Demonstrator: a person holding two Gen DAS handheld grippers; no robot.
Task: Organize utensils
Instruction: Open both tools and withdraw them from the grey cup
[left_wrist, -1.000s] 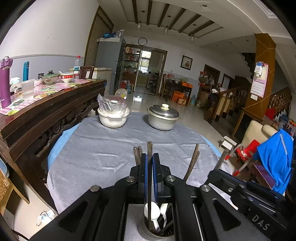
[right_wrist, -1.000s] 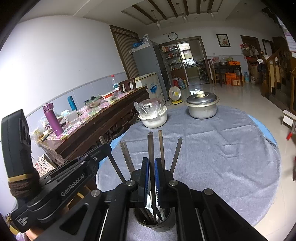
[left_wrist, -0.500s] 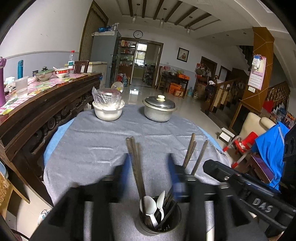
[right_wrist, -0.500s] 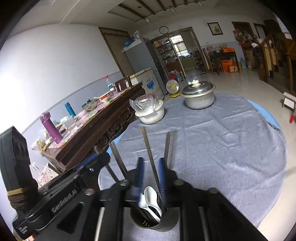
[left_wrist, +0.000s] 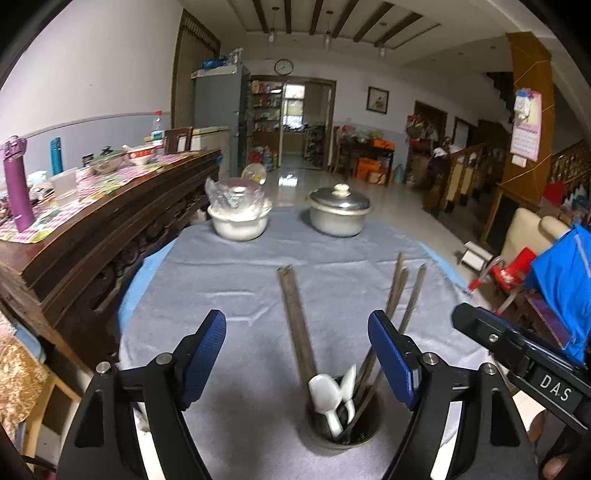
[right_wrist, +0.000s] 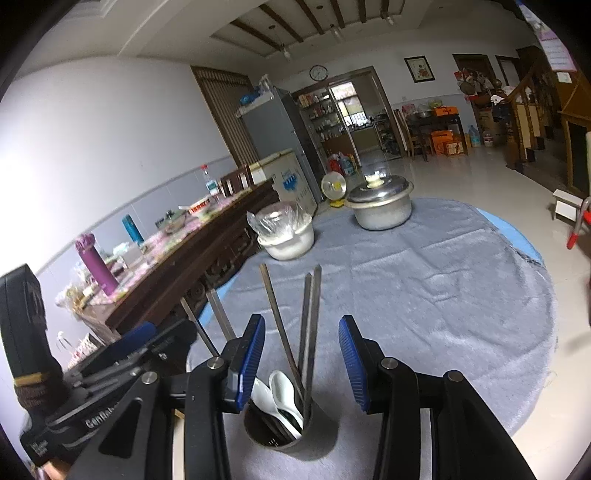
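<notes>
- The left gripper (left_wrist: 297, 332) has its blue-padded jaws spread wide, and they have just been opening. Nothing is pinched. A pair of dark chopsticks (left_wrist: 295, 317) leans up through the gap, touching neither pad.
- The right gripper (right_wrist: 302, 350) is also parted, less widely, and its jaws have just been opening too. Several chopsticks (right_wrist: 308, 325) stand between the pads without being pressed.
- The metal utensil cup (left_wrist: 341, 430) sits low in the left wrist view, just in front of the left gripper and toward its right jaw. In the right wrist view the cup (right_wrist: 284, 435) stands directly below the gap between the right jaws.
- A second ago both grippers were pressed together, each on a single chopstick held upright over the cup. Now those sticks rest loose in the cup, leaning against its rim.
- The cup is a round, dull steel tin. It holds white ceramic spoons (left_wrist: 327, 398) with bowls upward, plus slim brown chopsticks fanning out left and right.
- The cup stands on a round table covered by a grey cloth (left_wrist: 229, 280).
- At the table's far side sit a white bowl covered with plastic wrap (left_wrist: 238, 218) and a lidded metal pot (left_wrist: 340, 212), well apart from the cup.
</notes>
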